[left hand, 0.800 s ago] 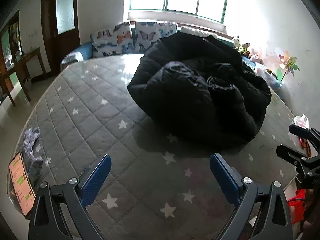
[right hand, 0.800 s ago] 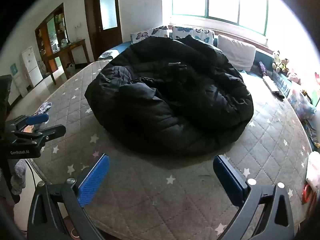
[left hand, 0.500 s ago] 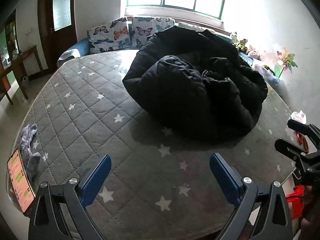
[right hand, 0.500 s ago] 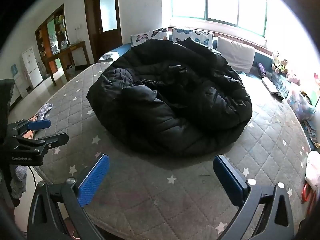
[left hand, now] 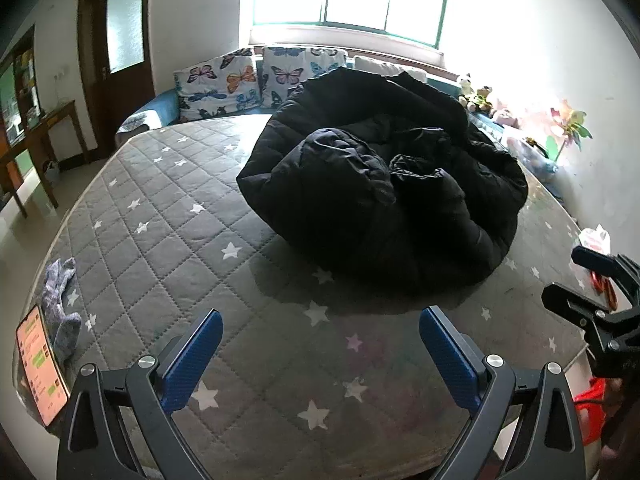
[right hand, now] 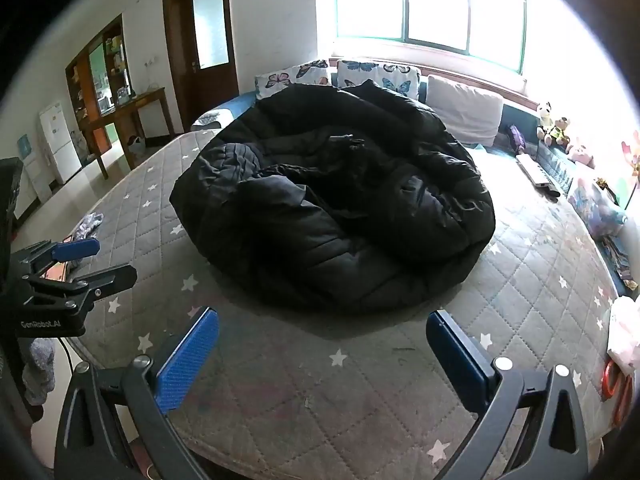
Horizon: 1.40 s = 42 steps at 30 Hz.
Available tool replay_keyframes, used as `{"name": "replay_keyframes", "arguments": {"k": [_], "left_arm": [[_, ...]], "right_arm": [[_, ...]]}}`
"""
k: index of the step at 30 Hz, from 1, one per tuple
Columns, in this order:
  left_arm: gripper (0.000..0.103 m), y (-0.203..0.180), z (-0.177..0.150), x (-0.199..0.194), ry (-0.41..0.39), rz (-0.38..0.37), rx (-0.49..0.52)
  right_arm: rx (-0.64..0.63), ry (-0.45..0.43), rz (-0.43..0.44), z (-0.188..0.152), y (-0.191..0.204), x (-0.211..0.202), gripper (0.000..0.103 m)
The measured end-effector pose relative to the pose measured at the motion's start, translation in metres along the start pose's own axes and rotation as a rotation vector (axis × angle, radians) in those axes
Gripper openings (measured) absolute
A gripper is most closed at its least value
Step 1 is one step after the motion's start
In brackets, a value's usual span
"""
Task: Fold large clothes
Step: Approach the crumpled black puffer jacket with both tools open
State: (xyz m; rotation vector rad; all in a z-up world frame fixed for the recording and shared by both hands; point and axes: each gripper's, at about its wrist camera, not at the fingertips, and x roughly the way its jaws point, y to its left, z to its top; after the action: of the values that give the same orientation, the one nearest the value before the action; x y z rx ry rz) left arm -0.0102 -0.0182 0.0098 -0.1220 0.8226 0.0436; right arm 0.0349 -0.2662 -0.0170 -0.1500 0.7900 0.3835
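Note:
A large black puffer coat (left hand: 384, 184) lies in a crumpled heap on the grey star-quilted mattress (left hand: 168, 208); it also shows in the right wrist view (right hand: 336, 208). My left gripper (left hand: 320, 340) is open and empty, above the mattress's near edge, short of the coat. My right gripper (right hand: 322, 344) is open and empty, also at the near edge, apart from the coat. The right gripper shows at the right edge of the left wrist view (left hand: 596, 292), and the left gripper at the left edge of the right wrist view (right hand: 80, 264).
A phone (left hand: 40, 364) and a grey sock (left hand: 60, 304) lie at the mattress's left corner. Butterfly cushions (left hand: 256, 80) and a white pillow (right hand: 464, 114) line the far side. Toys and clutter (right hand: 580, 172) run along the right wall. A wooden table (right hand: 124, 120) stands left.
Both grippers have drawn back and risen a little, so the coat sits farther off in both views. The jaws stay open and the coat has not moved.

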Motion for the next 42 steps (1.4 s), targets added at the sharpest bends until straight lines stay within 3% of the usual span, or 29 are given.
{"name": "replay_keyframes", "arguments": {"k": [7,13,25,32,42], "left_arm": [[0.103,-0.008,-0.014,-0.004,0.035,-0.026,-0.076],[0.103,-0.030,-0.032,-0.010,0.051,-0.022,-0.058],[0.103,-0.049,-0.045,-0.039,-0.005,0.023,-0.036],[0.103,-0.055,-0.046,-0.059,-0.062,-0.015,-0.006],[0.103,-0.055,-0.043,-0.054,-0.058,-0.006,0.016]], "right_arm": [[0.002,-0.006,-0.007,0.000,0.000,-0.001,0.103],[0.009,-0.017,-0.006,0.001,-0.001,-0.003,0.103],[0.032,-0.039,-0.009,0.002,-0.011,-0.008,0.103],[0.030,-0.054,-0.018,0.002,-0.014,-0.012,0.103],[0.019,-0.054,-0.017,0.005,-0.012,-0.012,0.103]]}}
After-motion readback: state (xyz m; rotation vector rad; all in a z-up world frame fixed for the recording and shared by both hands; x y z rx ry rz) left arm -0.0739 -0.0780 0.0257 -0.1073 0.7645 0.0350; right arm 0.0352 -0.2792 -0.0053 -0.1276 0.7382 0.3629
